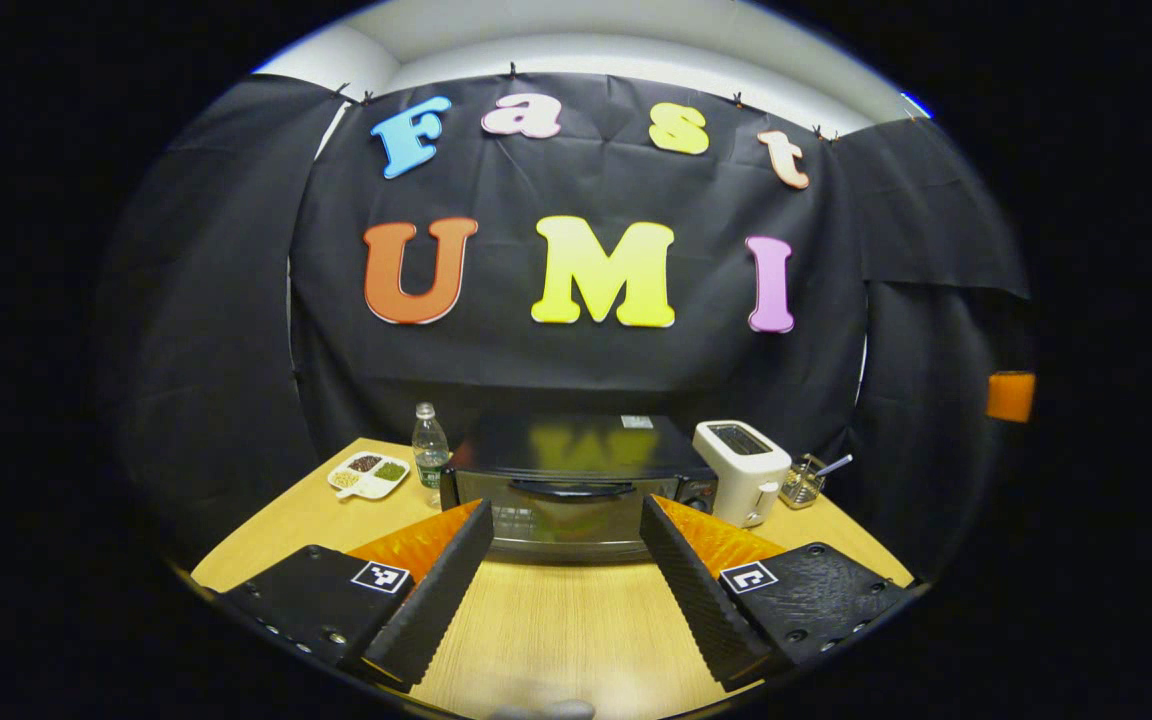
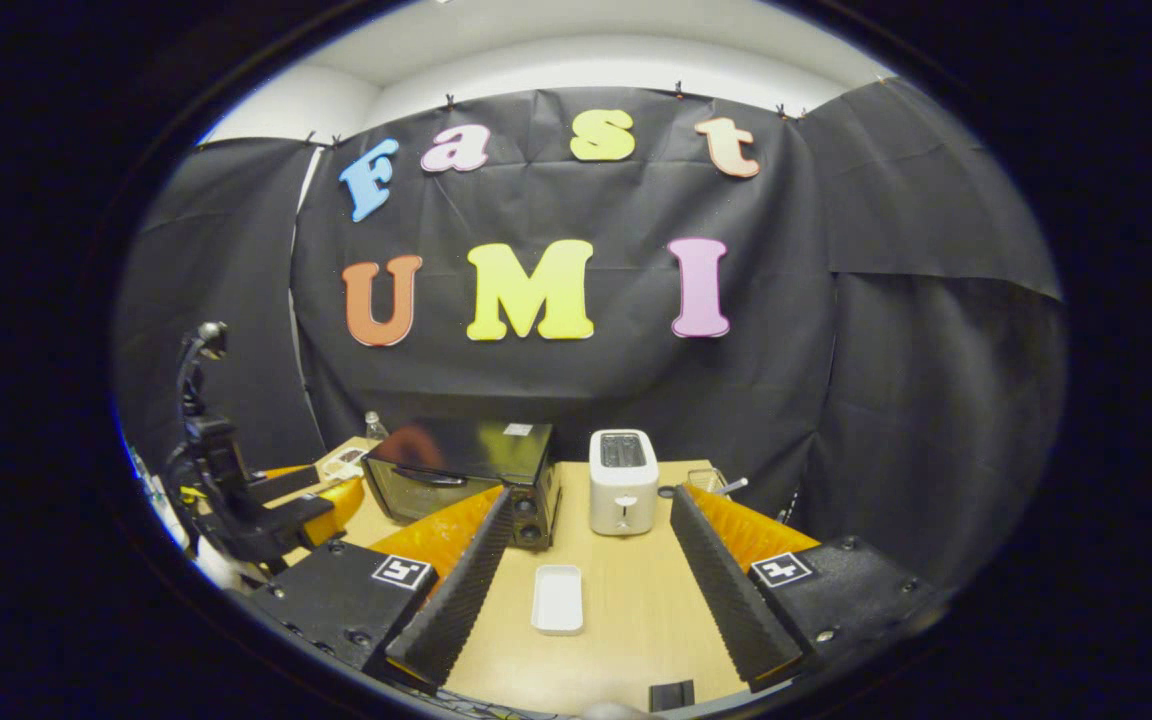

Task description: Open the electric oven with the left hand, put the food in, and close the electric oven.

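Observation:
The black electric oven stands at the back of the wooden table, door closed, its handle across the top of the glass. My left gripper is open in front of it, short of the door, fingers wide apart with nothing between them. In the right gripper view the oven sits left of centre. A small white rectangular dish lies on the table between the fingers of my open right gripper, below them and apart. The left gripper also appears at far left, facing the oven.
A white toaster stands right of the oven, with a small glass jar holding a spoon beyond it. A water bottle and a white divided plate of food sit left of the oven. A small black object lies at the table's near edge.

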The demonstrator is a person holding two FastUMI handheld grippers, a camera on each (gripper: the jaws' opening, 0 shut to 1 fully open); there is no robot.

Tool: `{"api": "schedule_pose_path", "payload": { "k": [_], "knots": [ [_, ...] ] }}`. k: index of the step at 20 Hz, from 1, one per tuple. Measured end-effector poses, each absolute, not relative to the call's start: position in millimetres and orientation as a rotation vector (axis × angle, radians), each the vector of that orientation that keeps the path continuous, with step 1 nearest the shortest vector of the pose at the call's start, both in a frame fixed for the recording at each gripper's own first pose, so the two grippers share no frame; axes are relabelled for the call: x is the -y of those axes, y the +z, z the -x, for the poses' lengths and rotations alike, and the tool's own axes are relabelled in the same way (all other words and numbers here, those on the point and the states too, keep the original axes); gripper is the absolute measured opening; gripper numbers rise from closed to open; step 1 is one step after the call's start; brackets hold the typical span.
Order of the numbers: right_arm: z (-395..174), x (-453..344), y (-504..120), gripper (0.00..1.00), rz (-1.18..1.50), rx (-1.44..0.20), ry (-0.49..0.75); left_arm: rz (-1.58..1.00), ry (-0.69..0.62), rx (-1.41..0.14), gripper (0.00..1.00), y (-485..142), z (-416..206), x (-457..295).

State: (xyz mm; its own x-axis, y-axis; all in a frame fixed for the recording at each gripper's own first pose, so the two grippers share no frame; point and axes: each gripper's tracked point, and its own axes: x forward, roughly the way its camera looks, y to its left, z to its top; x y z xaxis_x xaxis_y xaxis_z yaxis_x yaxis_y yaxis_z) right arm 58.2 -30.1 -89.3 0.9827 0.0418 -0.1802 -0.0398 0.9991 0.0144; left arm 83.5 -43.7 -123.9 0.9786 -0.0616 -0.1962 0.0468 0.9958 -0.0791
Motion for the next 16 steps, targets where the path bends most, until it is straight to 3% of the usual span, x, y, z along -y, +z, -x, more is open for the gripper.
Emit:
{"api": "schedule_pose_path", "payload": {
  "k": [1, 2, 11, 12, 14, 15, 16],
  "knots": [
    [-56.2, 27.0, -87.1, 1.00, -0.015, -0.172, 0.046, 0.075, -0.048, -0.178, 0.88, -108.1, -72.5, 39.0],
    [-55.1, 24.0, -83.8, 1.00, -0.017, -0.163, 0.049, 0.081, -0.043, -0.157, 0.97, -93.2, -62.2, 34.3],
    [-43.9, 10.8, -51.1, 1.00, -0.051, -0.071, 0.038, 0.068, -0.020, -0.034, 0.94, -12.1, -7.5, 13.0],
    [-42.4, 9.5, -48.4, 0.91, -0.053, -0.065, 0.036, 0.066, -0.016, -0.033, 0.94, -11.2, -5.7, 11.7],
    [-38.6, 8.4, -44.2, 0.91, -0.040, -0.053, 0.035, 0.078, -0.013, -0.036, 0.94, -7.8, -2.5, 10.5],
    [-37.2, 8.0, -42.8, 1.00, -0.031, -0.048, 0.032, 0.079, -0.016, -0.035, 0.94, -6.7, -0.1, 10.8],
    [-35.8, 7.6, -41.2, 1.00, -0.027, -0.044, 0.030, 0.076, -0.017, -0.032, 0.94, -4.4, 1.5, 10.7]
  ]
}}
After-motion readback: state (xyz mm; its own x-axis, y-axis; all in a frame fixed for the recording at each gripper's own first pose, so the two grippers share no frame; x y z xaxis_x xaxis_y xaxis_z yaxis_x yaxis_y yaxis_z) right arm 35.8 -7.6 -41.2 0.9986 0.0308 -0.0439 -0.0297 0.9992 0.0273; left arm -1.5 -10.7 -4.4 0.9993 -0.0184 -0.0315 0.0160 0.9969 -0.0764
